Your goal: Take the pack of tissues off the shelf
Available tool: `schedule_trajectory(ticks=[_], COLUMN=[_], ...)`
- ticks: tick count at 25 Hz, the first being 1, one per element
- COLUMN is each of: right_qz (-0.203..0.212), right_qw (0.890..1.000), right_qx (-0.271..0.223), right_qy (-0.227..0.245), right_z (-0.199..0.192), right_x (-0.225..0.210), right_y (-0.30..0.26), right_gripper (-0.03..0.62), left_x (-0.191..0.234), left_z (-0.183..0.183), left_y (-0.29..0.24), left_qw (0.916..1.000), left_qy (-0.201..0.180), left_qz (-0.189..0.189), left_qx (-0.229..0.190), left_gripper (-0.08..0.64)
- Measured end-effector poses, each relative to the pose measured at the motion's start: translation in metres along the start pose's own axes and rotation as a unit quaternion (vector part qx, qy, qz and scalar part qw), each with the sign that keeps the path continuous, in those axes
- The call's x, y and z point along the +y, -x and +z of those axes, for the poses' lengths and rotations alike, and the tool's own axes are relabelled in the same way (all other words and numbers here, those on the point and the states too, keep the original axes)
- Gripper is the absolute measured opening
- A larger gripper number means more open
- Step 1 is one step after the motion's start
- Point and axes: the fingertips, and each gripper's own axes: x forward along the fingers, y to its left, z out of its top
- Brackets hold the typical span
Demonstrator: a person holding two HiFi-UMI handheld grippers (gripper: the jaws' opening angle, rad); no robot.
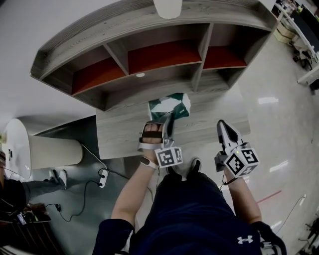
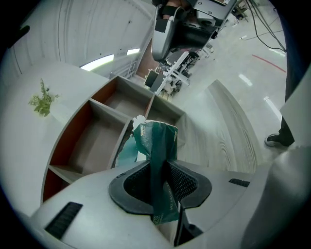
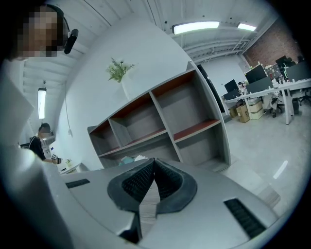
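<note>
A green and white pack of tissues (image 1: 170,106) hangs over the low wooden ledge (image 1: 219,112) in front of the shelf unit (image 1: 149,60). My left gripper (image 1: 167,121) is shut on the pack's near edge; in the left gripper view the green wrapper (image 2: 156,146) runs up between the black pads (image 2: 183,182). My right gripper (image 1: 223,125) hovers to the right over the same ledge, its jaws shut with nothing between them, the tips meeting in the right gripper view (image 3: 153,161). The shelf's compartments look bare.
A white vase (image 1: 168,7) stands on top of the shelf. A white round bin (image 1: 37,149) sits at the left, with a power strip and cable (image 1: 102,178) on the floor. Desks with office gear (image 3: 262,92) stand farther right. Another person (image 3: 41,141) is seated at the left.
</note>
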Motion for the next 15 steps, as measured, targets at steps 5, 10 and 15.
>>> schedule_trajectory(ticks=[5,10,15], right_qz=[-0.011,-0.02,-0.025], right_qw=[1.0,1.0,0.999], right_qx=[0.004,0.011,0.018], right_qy=[-0.004,-0.014,-0.014], right_z=[-0.006,-0.014,-0.019], right_x=[-0.007,-0.012,-0.013], right_y=[0.002,0.004,0.003], right_gripper=[0.012,0.012,0.012], left_x=[-0.029,-0.066,-0.104], left_z=[-0.007,-0.018,-0.034], left_y=[-0.01,-0.023,-0.035], left_qw=[0.9997,0.9983,0.9937], left_qy=[0.003,-0.003,0.005], left_qz=[-0.025,-0.057,-0.107], left_qx=[0.005,0.011,0.034], left_gripper=[0.1,0.1,0.1])
